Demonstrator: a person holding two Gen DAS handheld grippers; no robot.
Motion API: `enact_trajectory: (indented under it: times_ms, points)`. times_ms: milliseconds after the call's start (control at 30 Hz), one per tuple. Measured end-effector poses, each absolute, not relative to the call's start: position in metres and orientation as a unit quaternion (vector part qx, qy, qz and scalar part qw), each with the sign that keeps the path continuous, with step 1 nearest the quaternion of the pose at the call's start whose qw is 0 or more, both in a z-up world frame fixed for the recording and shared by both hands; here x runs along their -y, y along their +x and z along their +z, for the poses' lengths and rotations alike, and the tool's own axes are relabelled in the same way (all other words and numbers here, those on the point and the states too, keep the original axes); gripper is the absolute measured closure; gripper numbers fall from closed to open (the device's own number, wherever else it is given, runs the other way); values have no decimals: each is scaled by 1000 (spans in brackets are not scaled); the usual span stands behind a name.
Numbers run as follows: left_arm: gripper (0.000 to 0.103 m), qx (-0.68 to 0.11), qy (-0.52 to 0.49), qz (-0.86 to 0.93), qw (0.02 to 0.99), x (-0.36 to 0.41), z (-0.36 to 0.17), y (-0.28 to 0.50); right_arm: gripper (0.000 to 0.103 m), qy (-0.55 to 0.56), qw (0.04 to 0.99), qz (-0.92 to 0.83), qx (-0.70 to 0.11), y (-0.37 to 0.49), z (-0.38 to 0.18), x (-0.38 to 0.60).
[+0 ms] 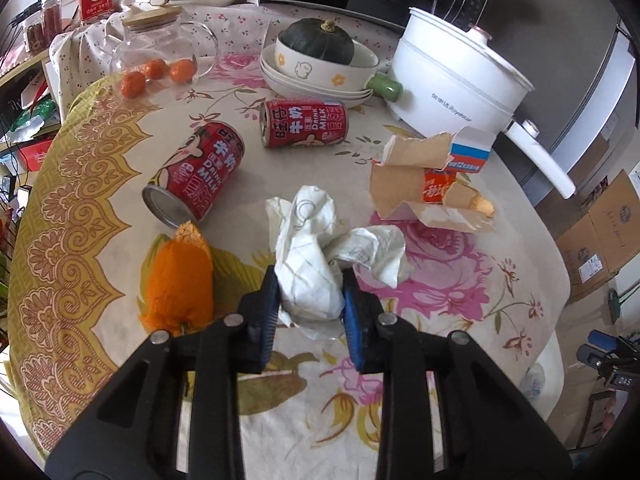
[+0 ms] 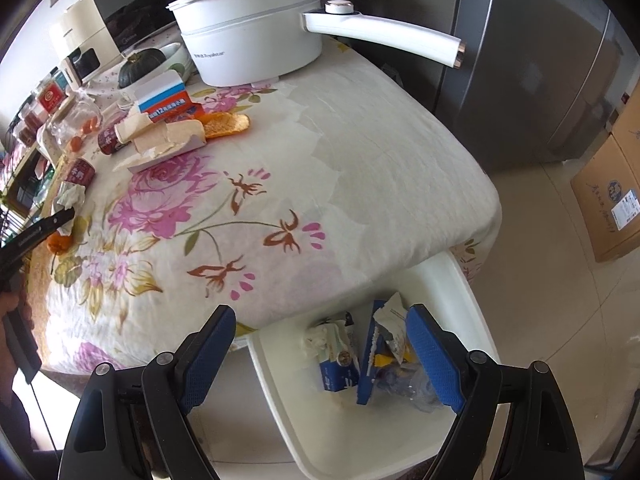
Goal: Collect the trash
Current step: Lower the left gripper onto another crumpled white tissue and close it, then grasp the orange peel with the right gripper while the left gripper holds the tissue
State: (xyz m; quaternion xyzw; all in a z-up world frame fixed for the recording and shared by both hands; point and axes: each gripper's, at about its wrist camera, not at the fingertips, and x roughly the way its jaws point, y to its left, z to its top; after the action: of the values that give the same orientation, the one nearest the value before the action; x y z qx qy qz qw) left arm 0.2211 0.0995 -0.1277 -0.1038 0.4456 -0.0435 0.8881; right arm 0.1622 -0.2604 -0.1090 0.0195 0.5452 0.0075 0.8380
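Observation:
A crumpled white paper [image 1: 316, 240] lies on the flowered tablecloth [image 1: 440, 280], and my left gripper [image 1: 310, 300] is shut on its near end, blue pads pressing both sides. Beside it lie an orange peel [image 1: 180, 280], two red milk cans [image 1: 196, 178] [image 1: 304, 122] on their sides, and a torn cardboard box [image 1: 424, 184]. My right gripper [image 2: 320, 344] stands open with nothing between its fingers, above a white bin [image 2: 460, 280] off the table's corner. The bin holds blue cartons [image 2: 340, 364] and wrappers. The right wrist view also shows the left gripper [image 2: 60, 218] at the paper [image 2: 72, 196].
A white electric pot [image 1: 452, 76] with a long handle stands at the back right. Stacked bowls with a dark squash [image 1: 316, 40] and a glass jar [image 1: 160, 44] by small oranges sit behind the cans. Cardboard boxes [image 2: 612, 192] and a grey fridge [image 2: 520, 60] stand beyond the table.

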Motion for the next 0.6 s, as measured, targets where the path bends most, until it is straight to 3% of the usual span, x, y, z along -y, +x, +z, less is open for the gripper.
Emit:
enact_trajectory:
  times_ms: [267, 600]
  points:
    - [72, -423, -142, -46, 894, -138, -100, 178, 14, 8, 848, 32, -529, 167, -106, 211]
    - [72, -425, -158, -2, 891, -210, -105, 142, 14, -2, 870, 78, -488, 175, -109, 105]
